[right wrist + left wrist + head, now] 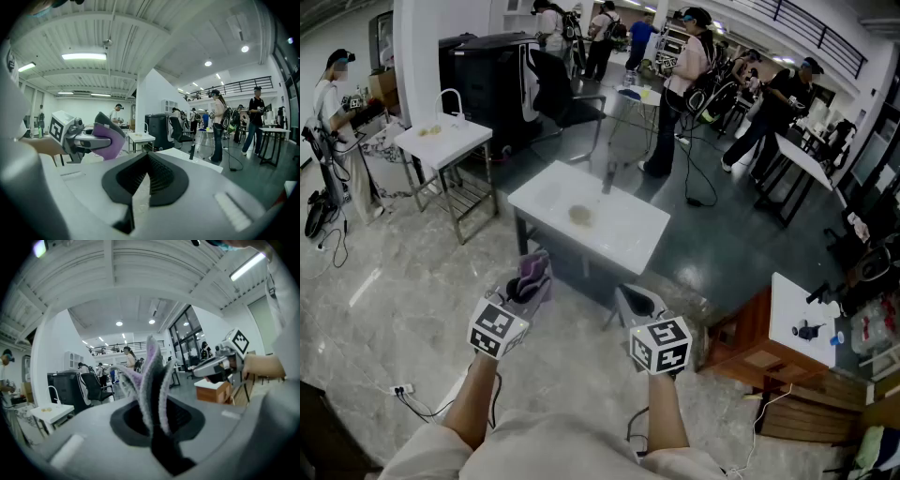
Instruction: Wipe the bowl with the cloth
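A small pale bowl point(580, 215) sits on a white table point(623, 242) some way ahead of me, well beyond both grippers. My left gripper point(529, 281) is shut on a purple and grey cloth point(535, 270), whose folds stick up from between the jaws in the left gripper view, cloth point(153, 376). My right gripper point(639, 302) is held beside it at the same height, jaws shut with nothing between them point(142, 183). The right gripper view shows the left gripper point(84, 137) with the purple cloth point(107, 142) off to its left.
Another white table point(442, 141) with a rack stands at the left, and a wooden cabinet with a white top point(797, 323) at the right. Several people stand at tables in the background. A black chair point(558, 94) and black cabinet stand behind the table.
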The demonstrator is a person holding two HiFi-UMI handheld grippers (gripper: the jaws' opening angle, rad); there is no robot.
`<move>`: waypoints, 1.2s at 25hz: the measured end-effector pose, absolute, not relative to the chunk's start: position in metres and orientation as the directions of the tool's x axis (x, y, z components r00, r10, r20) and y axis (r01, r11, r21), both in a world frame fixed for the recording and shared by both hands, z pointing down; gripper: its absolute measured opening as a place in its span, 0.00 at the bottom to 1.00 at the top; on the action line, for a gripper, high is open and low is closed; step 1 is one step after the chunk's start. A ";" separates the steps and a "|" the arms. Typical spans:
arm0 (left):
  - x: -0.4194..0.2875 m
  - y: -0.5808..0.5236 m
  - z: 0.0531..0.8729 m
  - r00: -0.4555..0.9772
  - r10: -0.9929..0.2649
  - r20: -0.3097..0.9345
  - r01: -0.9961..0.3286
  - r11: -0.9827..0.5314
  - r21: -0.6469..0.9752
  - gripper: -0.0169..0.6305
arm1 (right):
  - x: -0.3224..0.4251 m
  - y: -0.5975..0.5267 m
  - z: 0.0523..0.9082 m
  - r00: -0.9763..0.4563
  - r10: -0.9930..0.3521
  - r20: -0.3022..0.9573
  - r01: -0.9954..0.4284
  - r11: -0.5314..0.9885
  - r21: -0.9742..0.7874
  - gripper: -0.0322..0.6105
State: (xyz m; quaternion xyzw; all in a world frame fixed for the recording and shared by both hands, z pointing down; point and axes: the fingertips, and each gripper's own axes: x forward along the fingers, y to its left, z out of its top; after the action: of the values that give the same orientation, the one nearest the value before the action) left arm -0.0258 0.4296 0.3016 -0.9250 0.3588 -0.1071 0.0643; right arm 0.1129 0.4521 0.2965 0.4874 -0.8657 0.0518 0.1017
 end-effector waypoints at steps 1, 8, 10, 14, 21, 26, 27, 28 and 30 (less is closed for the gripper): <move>-0.025 0.428 0.302 0.719 -0.678 0.151 -0.650 -0.733 -0.199 0.12 | 0.113 0.451 0.297 -0.505 -0.832 0.230 -0.853 0.521 0.013 0.06; -0.015 0.426 0.304 0.716 -0.682 0.150 -0.652 -0.730 -0.205 0.12 | 0.123 0.444 0.297 -0.506 -0.831 0.230 -0.851 0.524 0.024 0.06; -0.013 0.425 0.303 0.713 -0.685 0.149 -0.655 -0.726 -0.207 0.12 | 0.126 0.443 0.295 -0.510 -0.831 0.222 -0.850 0.527 0.018 0.06; -0.006 0.423 0.302 0.708 -0.691 0.146 -0.662 -0.721 -0.206 0.12 | 0.135 0.439 0.292 -0.503 -0.842 0.196 -0.856 0.517 0.024 0.06; 0.009 0.425 0.311 0.692 -0.707 0.145 -0.677 -0.706 -0.207 0.12 | 0.154 0.435 0.298 -0.497 -0.847 0.189 -0.857 0.514 0.045 0.06; 0.014 0.428 0.321 0.677 -0.720 0.155 -0.692 -0.694 -0.199 0.12 | 0.160 0.431 0.318 -0.528 -0.819 0.227 -0.841 0.541 -0.003 0.06; 0.014 0.428 0.323 0.674 -0.722 0.158 -0.695 -0.692 -0.197 0.12 | 0.161 0.429 0.322 -0.529 -0.814 0.239 -0.841 0.541 -0.017 0.06; 0.015 0.428 0.324 0.672 -0.723 0.162 -0.696 -0.691 -0.195 0.12 | 0.163 0.427 0.325 -0.529 -0.811 0.249 -0.842 0.539 -0.031 0.06; 0.017 0.426 0.328 0.668 -0.724 0.172 -0.698 -0.690 -0.192 0.12 | 0.165 0.422 0.329 -0.532 -0.808 0.255 -0.841 0.539 -0.047 0.06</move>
State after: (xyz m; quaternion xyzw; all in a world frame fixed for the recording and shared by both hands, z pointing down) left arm 0.0166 0.4259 0.3282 -0.9117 0.3898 -0.1177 0.0553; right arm 0.1648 0.4219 0.3293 0.4731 -0.8712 0.0825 0.1018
